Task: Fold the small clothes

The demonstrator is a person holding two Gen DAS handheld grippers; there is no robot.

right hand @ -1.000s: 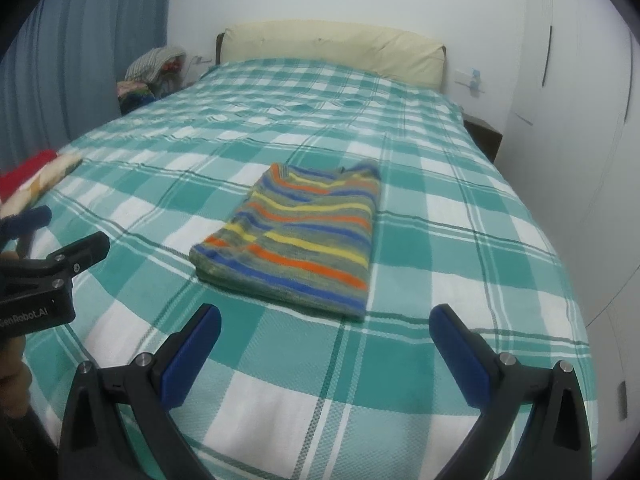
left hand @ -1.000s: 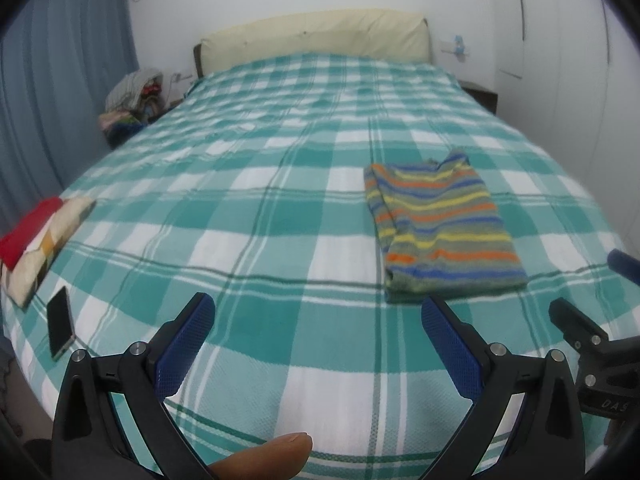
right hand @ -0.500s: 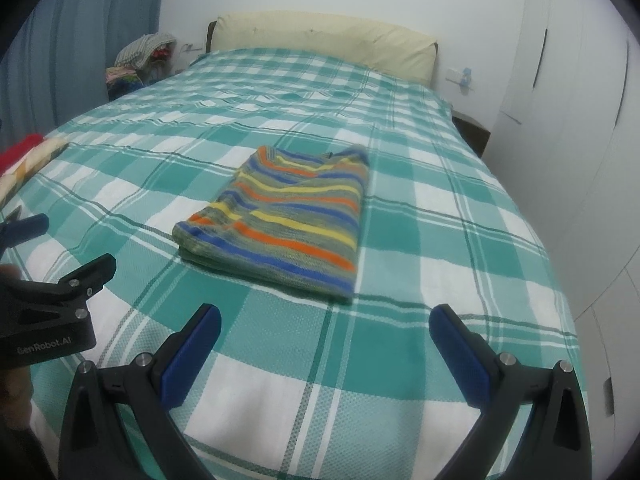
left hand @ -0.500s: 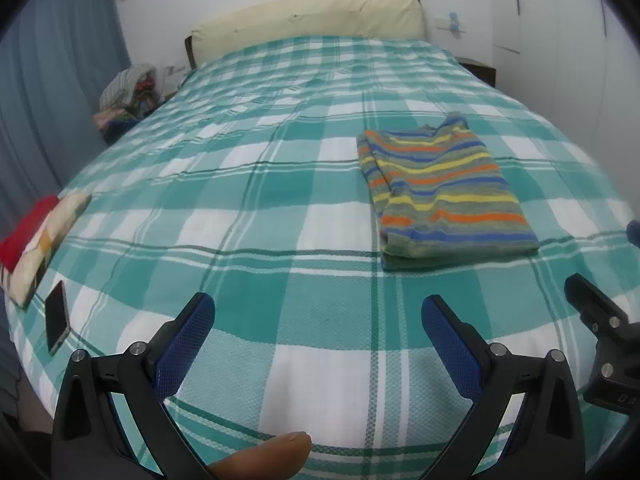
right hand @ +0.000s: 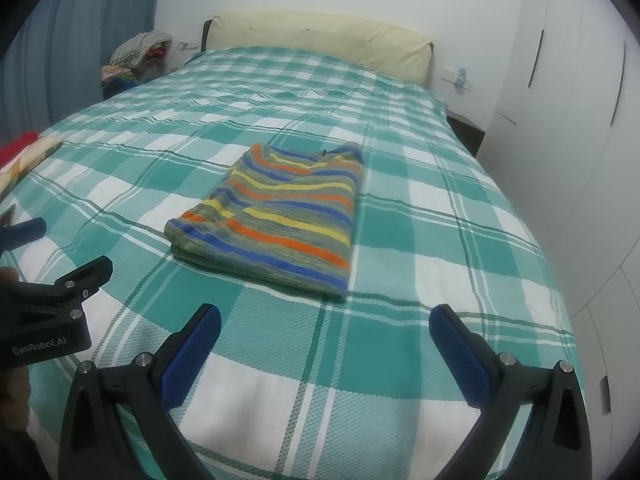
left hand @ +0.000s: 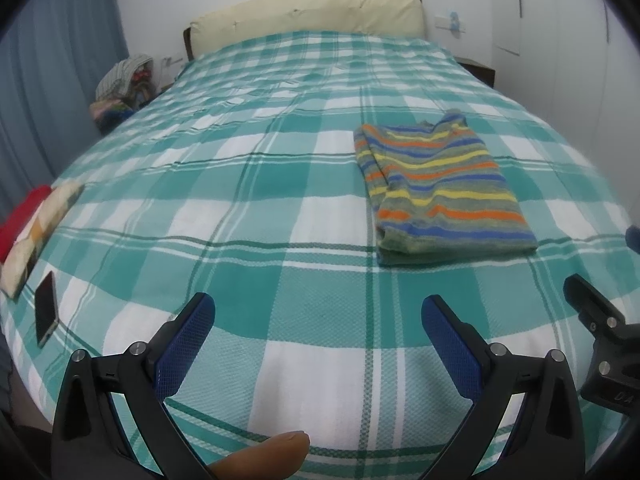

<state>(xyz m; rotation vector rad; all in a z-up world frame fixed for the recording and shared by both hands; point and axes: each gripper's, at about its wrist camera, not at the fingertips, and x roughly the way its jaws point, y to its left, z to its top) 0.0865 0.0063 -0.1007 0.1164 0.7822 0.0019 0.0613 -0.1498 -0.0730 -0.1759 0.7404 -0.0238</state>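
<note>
Striped garment [right hand: 276, 216] as the whole concern — already folded into a neat rectangle, flat on the checked bedspread [left hand: 248, 208], ahead of both tools and touched by neither.

Nearest: left gripper [left hand: 318, 340] spread wide, holding nothing, low over bare bedspread to the left of the fold. Right gripper [right hand: 324, 354] likewise spread wide and empty, just short of the near folded edge.

For a clean finish, probably best to leave the stack alone, or press only lightly along the thick near edge — no dragging, since knit slides and springs open.

Farther left: phone [left hand: 46, 308], red and patterned cloths [left hand: 28, 228] at the bed's edge. Farthest: pillow [left hand: 308, 12], clothes heap [left hand: 120, 92].
</note>
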